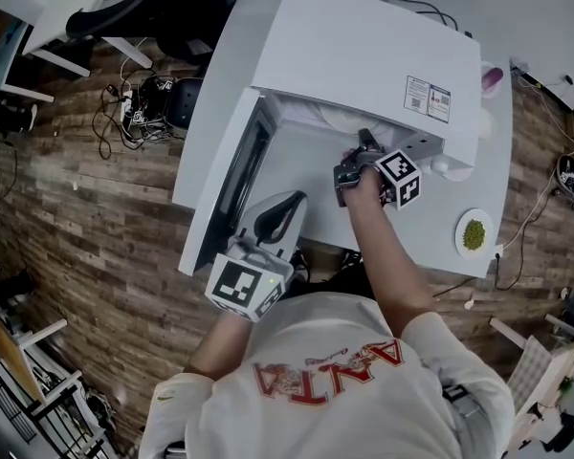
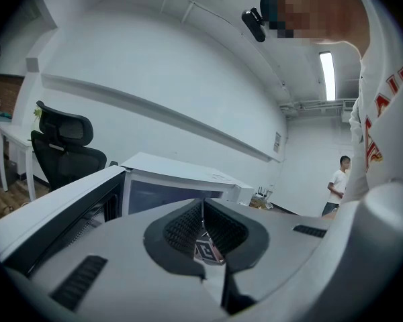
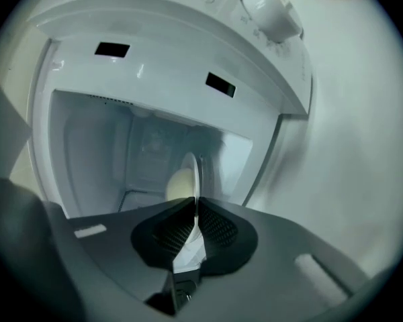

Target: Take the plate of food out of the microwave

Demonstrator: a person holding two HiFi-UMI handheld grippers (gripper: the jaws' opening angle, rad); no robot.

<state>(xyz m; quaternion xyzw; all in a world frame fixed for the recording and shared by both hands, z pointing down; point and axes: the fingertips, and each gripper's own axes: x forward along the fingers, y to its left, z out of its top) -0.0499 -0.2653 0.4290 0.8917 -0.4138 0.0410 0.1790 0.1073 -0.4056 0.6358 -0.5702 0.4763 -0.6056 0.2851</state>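
The white microwave (image 1: 364, 55) stands on a white table (image 1: 478, 132), its door (image 1: 225, 175) swung open to the left. My right gripper (image 1: 349, 165) reaches into the opening. In the right gripper view its jaws (image 3: 195, 210) are shut on the rim of a white plate (image 3: 191, 173), seen edge-on, with a pale round piece of food (image 3: 179, 184) on it, inside the cavity (image 3: 114, 146). In the head view the microwave's top hides the plate. My left gripper (image 1: 285, 208) hangs by the door's near end, its jaws (image 2: 202, 210) shut on nothing.
A small plate of green food (image 1: 474, 233) lies at the table's right edge, a white cup (image 1: 450, 167) beside the microwave. A black office chair (image 1: 163, 8) and cables (image 1: 124, 113) sit on the wooden floor at left. A person (image 2: 336, 180) stands far off.
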